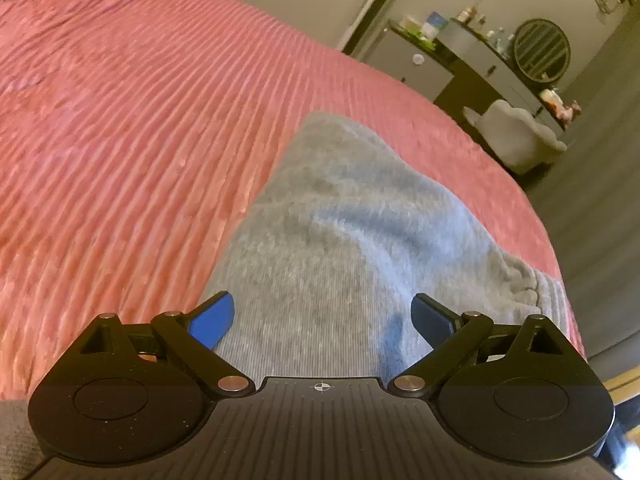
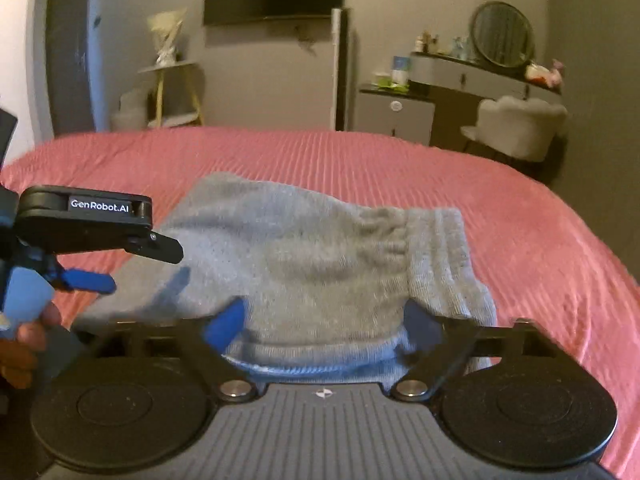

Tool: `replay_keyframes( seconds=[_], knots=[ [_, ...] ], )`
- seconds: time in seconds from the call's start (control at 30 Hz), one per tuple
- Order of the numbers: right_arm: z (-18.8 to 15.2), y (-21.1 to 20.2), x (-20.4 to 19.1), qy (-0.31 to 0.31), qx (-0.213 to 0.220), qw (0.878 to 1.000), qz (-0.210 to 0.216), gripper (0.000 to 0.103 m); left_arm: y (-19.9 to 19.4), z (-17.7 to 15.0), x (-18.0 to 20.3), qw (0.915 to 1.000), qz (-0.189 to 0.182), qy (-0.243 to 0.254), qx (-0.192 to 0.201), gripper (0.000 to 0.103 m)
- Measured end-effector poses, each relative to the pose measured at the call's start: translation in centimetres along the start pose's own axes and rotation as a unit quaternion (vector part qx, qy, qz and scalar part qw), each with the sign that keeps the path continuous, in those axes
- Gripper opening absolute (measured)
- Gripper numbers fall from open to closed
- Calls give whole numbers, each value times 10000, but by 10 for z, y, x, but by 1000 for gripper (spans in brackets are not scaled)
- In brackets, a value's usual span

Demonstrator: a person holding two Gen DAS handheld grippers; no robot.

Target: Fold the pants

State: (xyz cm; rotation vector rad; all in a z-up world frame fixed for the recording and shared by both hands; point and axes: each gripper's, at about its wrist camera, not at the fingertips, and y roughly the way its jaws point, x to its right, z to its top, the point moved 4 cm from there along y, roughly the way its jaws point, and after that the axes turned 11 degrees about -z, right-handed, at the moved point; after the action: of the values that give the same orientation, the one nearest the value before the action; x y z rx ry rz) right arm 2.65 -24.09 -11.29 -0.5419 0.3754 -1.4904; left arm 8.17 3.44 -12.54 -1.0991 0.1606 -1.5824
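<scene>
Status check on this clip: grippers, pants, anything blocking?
Left gripper open, over the pants. Right gripper open, nothing gripped. Grey pants bunched on the pink bedspread, cuff at right. No obstruction on the bed.

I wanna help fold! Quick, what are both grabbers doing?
Left gripper: open, holding nothing, over the gray pants.
Right gripper: open, holding nothing.

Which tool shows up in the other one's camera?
The left tool: it juts in at the left edge of the right wrist view, over the grey pants. The left wrist view shows only its own fingers.
</scene>
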Motion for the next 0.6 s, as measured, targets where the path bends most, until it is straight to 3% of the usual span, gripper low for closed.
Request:
replay_keyframes(
  seconds=[0.1,0.17,0.27,0.47,0.6],
  knots=[
    [-24,19,9,-175,-679,9971,-307,87,-2,-1,3,10000,7,30,-43,99],
    [-26,28,25,408,-1032,9938,-95,87,-6,-3,7,9999,84,124,-31,99],
    [-27,36,43,1135,-1139,9870,74,87,-12,-5,13,9994,147,303,25,99],
    [-33,32,26,823,-912,9919,-329,87,-23,-8,21,9986,191,489,102,99],
    [-31,38,23,915,-883,9914,-303,87,-25,-8,27,9972,265,685,137,99]
  ],
)
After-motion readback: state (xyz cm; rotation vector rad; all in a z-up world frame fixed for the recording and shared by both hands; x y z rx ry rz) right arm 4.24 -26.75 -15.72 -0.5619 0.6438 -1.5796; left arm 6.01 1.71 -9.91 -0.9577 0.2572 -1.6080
